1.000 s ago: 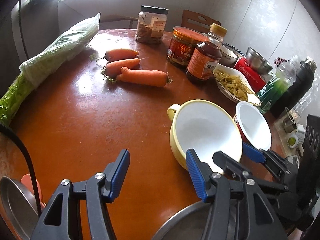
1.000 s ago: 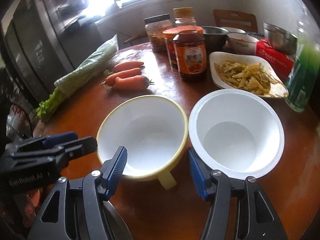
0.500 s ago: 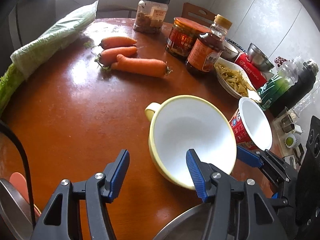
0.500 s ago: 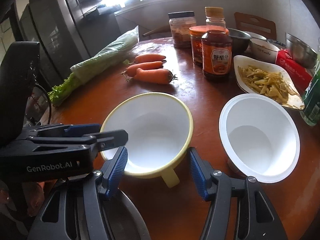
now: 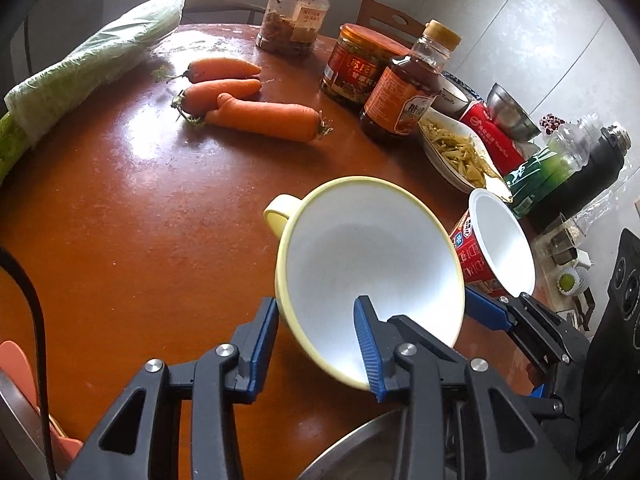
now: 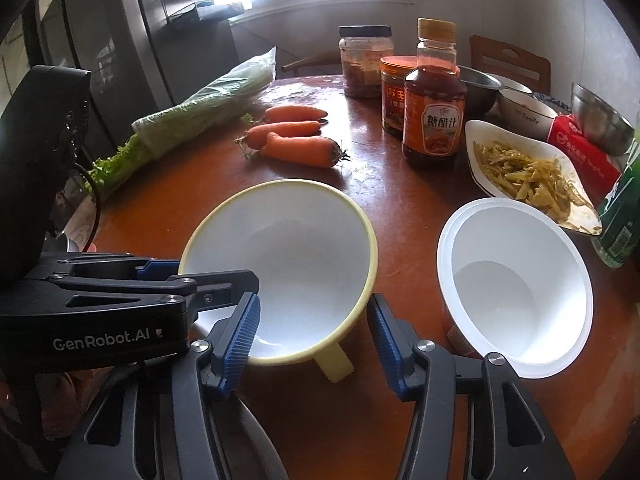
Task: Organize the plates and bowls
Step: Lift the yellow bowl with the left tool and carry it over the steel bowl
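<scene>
A yellow bowl [image 5: 372,264] with a white inside and a stub handle [image 6: 334,362] sits on the brown table [image 5: 132,220]. My left gripper [image 5: 316,344] straddles its near rim, one finger outside the wall and one inside, with its jaws closing. In the right wrist view, my right gripper [image 6: 312,340] has the opposite rim and the handle between its closing jaws. No pad visibly presses on the bowl. A red paper cup bowl [image 6: 516,280], white inside, stands just right of it.
Three carrots [image 5: 256,116], bagged greens [image 5: 92,68], jars [image 5: 296,16], a sauce bottle [image 6: 434,116], a white dish of pickles [image 6: 524,172], steel bowls [image 6: 600,120] and a green bottle [image 5: 548,168] fill the far side. A metal pan rim [image 5: 360,452] lies under the grippers.
Both pairs of jaws have narrowed. The left gripper's outer finger, apart from the yellow bowl before, now stands against its wall. The right gripper's fingers have closed in around the handle side.
</scene>
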`<action>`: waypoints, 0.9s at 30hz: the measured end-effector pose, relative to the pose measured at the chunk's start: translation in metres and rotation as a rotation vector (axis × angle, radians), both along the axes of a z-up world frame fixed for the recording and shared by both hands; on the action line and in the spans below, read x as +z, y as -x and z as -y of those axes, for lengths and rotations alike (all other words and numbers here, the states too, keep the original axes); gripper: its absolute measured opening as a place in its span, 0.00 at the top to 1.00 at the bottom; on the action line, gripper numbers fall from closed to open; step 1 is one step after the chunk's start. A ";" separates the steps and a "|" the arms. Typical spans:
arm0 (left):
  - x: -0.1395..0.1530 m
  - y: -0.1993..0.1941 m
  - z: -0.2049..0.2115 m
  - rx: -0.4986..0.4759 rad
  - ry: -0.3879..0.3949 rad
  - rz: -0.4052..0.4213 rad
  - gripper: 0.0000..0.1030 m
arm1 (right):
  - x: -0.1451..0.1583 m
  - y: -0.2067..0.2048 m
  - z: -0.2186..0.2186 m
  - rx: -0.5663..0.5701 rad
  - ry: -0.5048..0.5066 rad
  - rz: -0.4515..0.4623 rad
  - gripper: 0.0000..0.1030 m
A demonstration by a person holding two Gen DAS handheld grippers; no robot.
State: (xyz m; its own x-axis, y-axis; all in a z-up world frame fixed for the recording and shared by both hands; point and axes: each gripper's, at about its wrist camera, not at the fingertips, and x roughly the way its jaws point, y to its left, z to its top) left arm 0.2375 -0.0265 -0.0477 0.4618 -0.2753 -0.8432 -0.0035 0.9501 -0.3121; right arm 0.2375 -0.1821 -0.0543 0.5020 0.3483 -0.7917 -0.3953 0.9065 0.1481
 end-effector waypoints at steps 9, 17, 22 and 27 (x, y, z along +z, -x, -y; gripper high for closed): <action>0.015 0.010 -0.008 0.016 -0.003 0.043 0.61 | 0.012 0.006 -0.004 0.010 0.000 0.035 0.47; 0.030 0.024 -0.017 0.038 -0.013 0.075 0.61 | 0.027 0.015 -0.013 0.034 -0.009 0.071 0.47; 0.040 0.034 -0.020 0.043 -0.013 0.096 0.62 | 0.037 0.025 -0.018 0.044 -0.009 0.091 0.47; 0.049 0.046 -0.022 0.042 -0.017 0.120 0.62 | 0.047 0.037 -0.021 0.046 -0.009 0.116 0.47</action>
State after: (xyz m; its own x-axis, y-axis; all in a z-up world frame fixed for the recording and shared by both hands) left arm 0.1913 -0.0046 0.0013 0.5703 -0.2401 -0.7855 -0.0068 0.9549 -0.2968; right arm 0.2005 -0.1613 -0.0069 0.5731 0.3797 -0.7262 -0.4514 0.8859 0.1070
